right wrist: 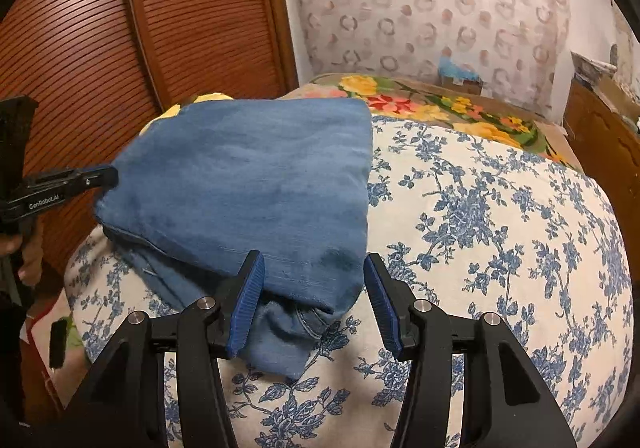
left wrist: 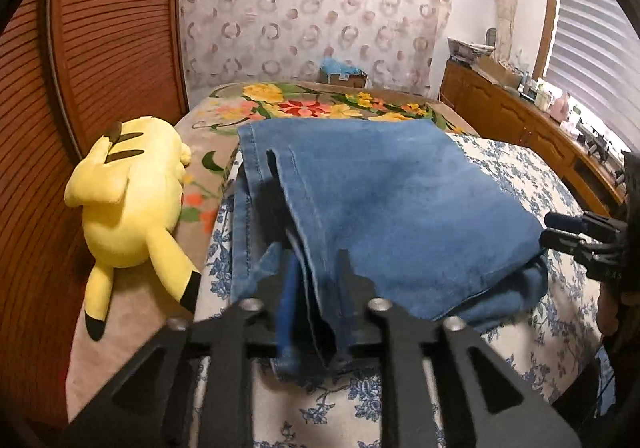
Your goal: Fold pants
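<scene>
We pinch the folded blue denim pants [left wrist: 392, 204] on the floral bedspread [right wrist: 500, 232] with our left gripper [left wrist: 316, 288]; our right gripper [right wrist: 314, 300] gapes beside them. Releasing unevenly may spill the layers.

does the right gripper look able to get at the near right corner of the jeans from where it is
Probably yes. The right gripper is open with its fingers on either side of the near corner of the folded jeans, and nothing lies between them. The left gripper grips the opposite edge, well aside.
</scene>
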`<action>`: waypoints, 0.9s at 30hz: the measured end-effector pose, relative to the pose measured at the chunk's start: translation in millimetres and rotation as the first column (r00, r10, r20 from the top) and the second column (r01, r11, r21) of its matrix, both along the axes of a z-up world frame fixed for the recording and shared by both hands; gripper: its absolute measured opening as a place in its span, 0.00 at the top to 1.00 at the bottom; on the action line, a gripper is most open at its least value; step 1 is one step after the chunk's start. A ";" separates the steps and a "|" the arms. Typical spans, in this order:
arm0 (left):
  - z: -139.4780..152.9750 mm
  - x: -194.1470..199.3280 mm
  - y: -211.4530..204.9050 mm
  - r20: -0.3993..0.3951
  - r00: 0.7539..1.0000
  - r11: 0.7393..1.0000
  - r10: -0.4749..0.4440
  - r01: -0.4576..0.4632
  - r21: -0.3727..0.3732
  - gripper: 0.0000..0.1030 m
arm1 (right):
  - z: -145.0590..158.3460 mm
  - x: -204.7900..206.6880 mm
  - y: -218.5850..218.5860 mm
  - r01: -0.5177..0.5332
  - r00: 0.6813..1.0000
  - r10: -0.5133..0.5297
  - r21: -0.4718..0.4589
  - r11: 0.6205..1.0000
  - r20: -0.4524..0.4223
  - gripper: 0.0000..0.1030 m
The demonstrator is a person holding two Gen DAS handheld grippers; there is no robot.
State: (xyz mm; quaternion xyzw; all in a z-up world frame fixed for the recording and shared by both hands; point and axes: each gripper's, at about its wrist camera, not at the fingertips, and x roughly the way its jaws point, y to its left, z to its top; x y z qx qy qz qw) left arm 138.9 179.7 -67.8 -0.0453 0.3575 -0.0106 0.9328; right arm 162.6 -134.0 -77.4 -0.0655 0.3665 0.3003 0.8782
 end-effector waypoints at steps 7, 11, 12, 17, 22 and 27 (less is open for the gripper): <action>17.6 22.5 3.2 0.020 1.000 1.000 -0.014 0.014 0.011 0.62 | 10.3 18.1 -5.2 0.005 1.000 -0.005 -0.017 1.000 0.020 0.49; 17.3 51.6 14.5 0.016 1.000 1.000 0.001 -0.001 0.007 0.62 | 10.7 34.4 -2.6 0.002 1.000 -0.001 -0.044 0.999 0.027 0.49; 15.3 62.9 21.2 0.002 1.000 1.000 0.001 -0.001 -0.019 0.62 | 10.2 38.0 -1.8 0.001 1.000 0.000 -0.048 0.999 0.025 0.49; 8.1 103.3 40.3 -0.041 0.999 0.998 0.025 -0.027 -0.050 0.62 | 8.6 60.6 1.1 -0.004 1.000 0.005 -0.058 0.998 0.012 0.49; 8.0 130.7 49.3 -0.047 0.999 0.999 0.024 -0.026 -0.036 0.62 | 7.2 83.6 5.5 -0.009 1.000 0.009 -0.054 0.998 -0.002 0.49; 1.1 144.7 51.0 -0.070 0.997 1.000 0.014 -0.015 -0.011 0.62 | 3.0 97.6 13.6 -0.029 1.000 0.029 -0.054 0.998 -0.010 0.49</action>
